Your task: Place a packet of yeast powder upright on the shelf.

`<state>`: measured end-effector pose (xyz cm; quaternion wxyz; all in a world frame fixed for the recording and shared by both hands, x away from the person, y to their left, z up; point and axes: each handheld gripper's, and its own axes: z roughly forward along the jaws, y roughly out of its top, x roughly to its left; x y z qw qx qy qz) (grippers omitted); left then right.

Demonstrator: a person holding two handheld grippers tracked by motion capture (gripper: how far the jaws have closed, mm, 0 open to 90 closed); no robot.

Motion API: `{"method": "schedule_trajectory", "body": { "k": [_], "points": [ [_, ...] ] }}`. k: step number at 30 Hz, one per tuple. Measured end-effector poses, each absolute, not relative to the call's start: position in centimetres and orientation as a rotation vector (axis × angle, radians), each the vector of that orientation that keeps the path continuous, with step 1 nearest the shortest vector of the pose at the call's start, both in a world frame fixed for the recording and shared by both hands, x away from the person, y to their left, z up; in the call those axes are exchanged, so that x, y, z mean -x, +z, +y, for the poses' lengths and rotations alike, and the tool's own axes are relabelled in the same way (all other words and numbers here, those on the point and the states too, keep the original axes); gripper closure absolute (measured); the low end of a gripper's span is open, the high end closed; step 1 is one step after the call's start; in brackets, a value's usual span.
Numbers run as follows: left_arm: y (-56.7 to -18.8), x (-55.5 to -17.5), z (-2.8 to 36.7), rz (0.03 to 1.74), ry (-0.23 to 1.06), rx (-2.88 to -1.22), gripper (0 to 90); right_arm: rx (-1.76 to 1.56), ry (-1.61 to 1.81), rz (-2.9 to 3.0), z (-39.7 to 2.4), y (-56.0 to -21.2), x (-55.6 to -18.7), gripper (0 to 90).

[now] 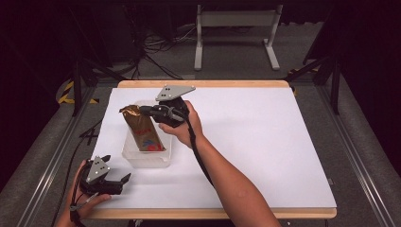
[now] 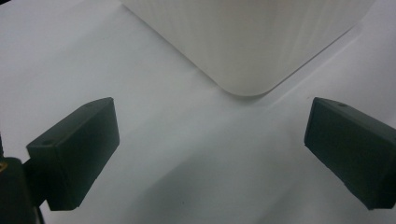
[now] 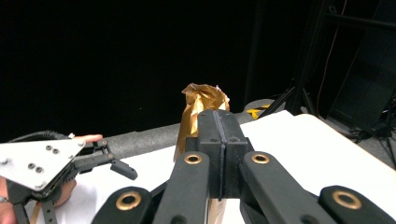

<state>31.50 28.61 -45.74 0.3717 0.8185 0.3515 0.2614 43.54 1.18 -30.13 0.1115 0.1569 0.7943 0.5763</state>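
White sheet over the wooden table (image 1: 265,142), taking most of the high view. At about ten o'clock from its middle, a clear plastic tub (image 1: 142,158) — translucent, ribbed wall and rounded corner looming close in the left gripper view (image 2: 243,42). Standing in the tub and leaning away toward eleven o'clock, a gold foil packet (image 1: 142,130) with a red and blue print low down, its crumpled top (image 3: 204,100) poking above the jaws in the right gripper view. Right gripper (image 1: 147,111) clenched on the packet near its top, jaws pressed together on the foil. Left gripper (image 1: 116,182) down at seven o'clock, resting by the tub's near corner, jaws spread wide and gripping nothing. Likely trouble from here: slick foil slipping through a pinch so near the top — or the light tub sliding or tipping with the packet, since nothing braces it.
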Motion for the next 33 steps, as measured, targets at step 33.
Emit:
{"method": "schedule_trajectory", "body": {
  "k": [33],
  "points": [
    [-45.8, -31.6, 28.4, 0.901, 0.669, -2.107, 4.0, -0.458, 1.711, 2.374, -0.8, -33.9, -42.4, 89.7]
  ]
}}
